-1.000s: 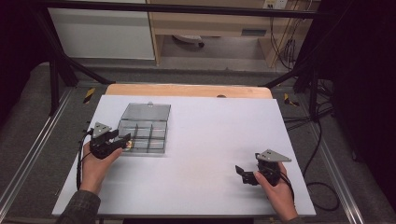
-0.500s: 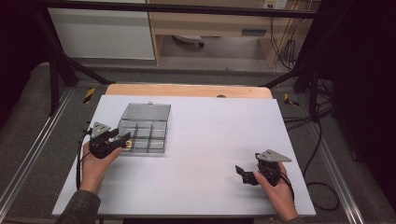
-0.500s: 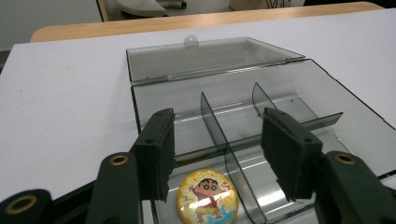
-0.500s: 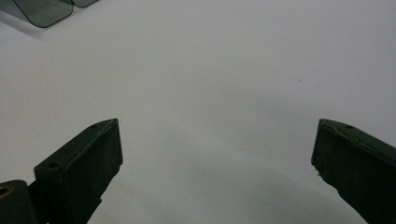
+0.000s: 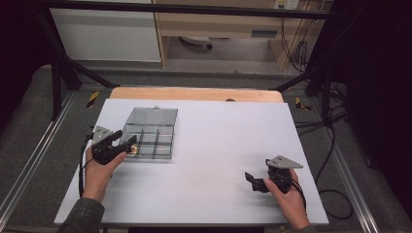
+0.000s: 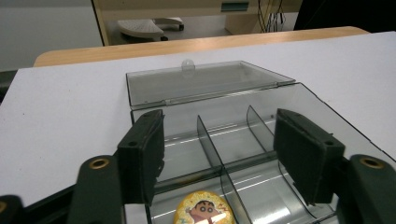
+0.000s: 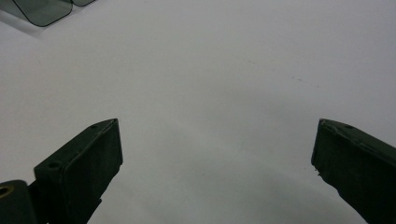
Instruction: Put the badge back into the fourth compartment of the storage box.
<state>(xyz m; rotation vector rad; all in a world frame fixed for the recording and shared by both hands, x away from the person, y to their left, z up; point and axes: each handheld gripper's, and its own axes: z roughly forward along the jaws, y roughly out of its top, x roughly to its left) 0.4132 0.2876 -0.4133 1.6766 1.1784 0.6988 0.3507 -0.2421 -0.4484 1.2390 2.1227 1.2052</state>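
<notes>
Table (image 5: 209, 145): white top, wooden edge at the far side
Box (image 5: 149, 132): clear, lid open, table's left (round cartoon badge (image 6: 203, 210) inside)
Left gripper (image 5: 122, 141): jaws wide over the box
Right gripper (image 5: 253, 180): jaws wide, on bare table
Room: grey floor, dark frame

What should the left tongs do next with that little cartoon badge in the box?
Probably draw the left tongs back and up: they are open, and the cartoon badge already lies loose in a near compartment of the clear box, whose lid lies open.

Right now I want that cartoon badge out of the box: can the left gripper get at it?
Probably yes. The left gripper is open right over the box, whose lid lies folded back, and the badge sits uncovered in the near compartment below it.
</notes>
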